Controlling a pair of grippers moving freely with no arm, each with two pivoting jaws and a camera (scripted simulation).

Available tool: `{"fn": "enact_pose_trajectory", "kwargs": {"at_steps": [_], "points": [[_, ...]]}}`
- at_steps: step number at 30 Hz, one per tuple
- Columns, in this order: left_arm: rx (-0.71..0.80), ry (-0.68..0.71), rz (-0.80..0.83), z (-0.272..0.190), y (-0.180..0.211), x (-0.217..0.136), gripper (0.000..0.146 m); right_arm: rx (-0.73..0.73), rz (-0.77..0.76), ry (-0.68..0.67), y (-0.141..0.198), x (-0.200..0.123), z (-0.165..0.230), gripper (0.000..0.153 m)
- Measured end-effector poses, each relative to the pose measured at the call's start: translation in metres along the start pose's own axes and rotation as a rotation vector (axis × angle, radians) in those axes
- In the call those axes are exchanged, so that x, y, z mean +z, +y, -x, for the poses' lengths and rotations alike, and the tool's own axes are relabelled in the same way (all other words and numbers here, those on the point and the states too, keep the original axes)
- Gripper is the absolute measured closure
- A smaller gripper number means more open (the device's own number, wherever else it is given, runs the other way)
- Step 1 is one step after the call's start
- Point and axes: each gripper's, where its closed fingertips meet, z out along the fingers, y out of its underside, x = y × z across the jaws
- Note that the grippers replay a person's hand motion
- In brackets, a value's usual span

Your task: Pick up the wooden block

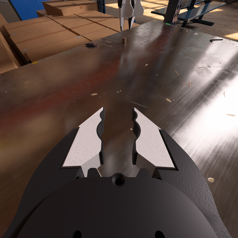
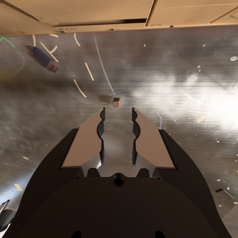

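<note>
A small wooden block (image 1: 124,40) stands on the scratched metal table (image 1: 128,79) near its far edge. In the right wrist view the block (image 2: 116,102) lies just beyond my fingertips, slightly left of centre. My right gripper (image 2: 118,108) points down at the table, open and empty, above the block; it also shows in the left wrist view (image 1: 126,29), hanging over the block. My left gripper (image 1: 118,108) is open and empty, low over the near part of the table, far from the block.
A dark USB stick (image 1: 91,44) lies left of the block, also in the right wrist view (image 2: 44,59). A black hex key (image 1: 216,40) lies far right. Cardboard boxes (image 1: 51,29) stand past the table's far-left edge. A blue metal rack (image 1: 186,11) stands behind.
</note>
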Motion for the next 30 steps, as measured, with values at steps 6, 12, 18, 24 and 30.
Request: {"fn": "enact_pose_trajectory", "kwargs": {"at_steps": [6,12,18,24,30], "points": [[-0.005,0.004,0.018,0.000,0.003,0.003,0.104,0.016,0.076,-0.063,0.013,0.016,0.006,0.118],[-0.002,0.007,0.024,-0.001,0.005,0.004,0.104,0.007,0.058,-0.160,0.012,0.016,0.015,0.120],[0.012,0.005,0.030,-0.003,0.006,0.005,0.104,-0.017,0.039,-0.126,0.011,0.027,0.011,0.121],[0.009,0.008,0.034,-0.003,0.007,0.006,0.104,-0.027,0.003,-0.129,0.008,0.031,0.012,0.125],[0.011,0.010,0.040,-0.004,0.008,0.007,0.104,-0.089,0.024,-0.025,0.011,0.033,0.005,0.141]]}}
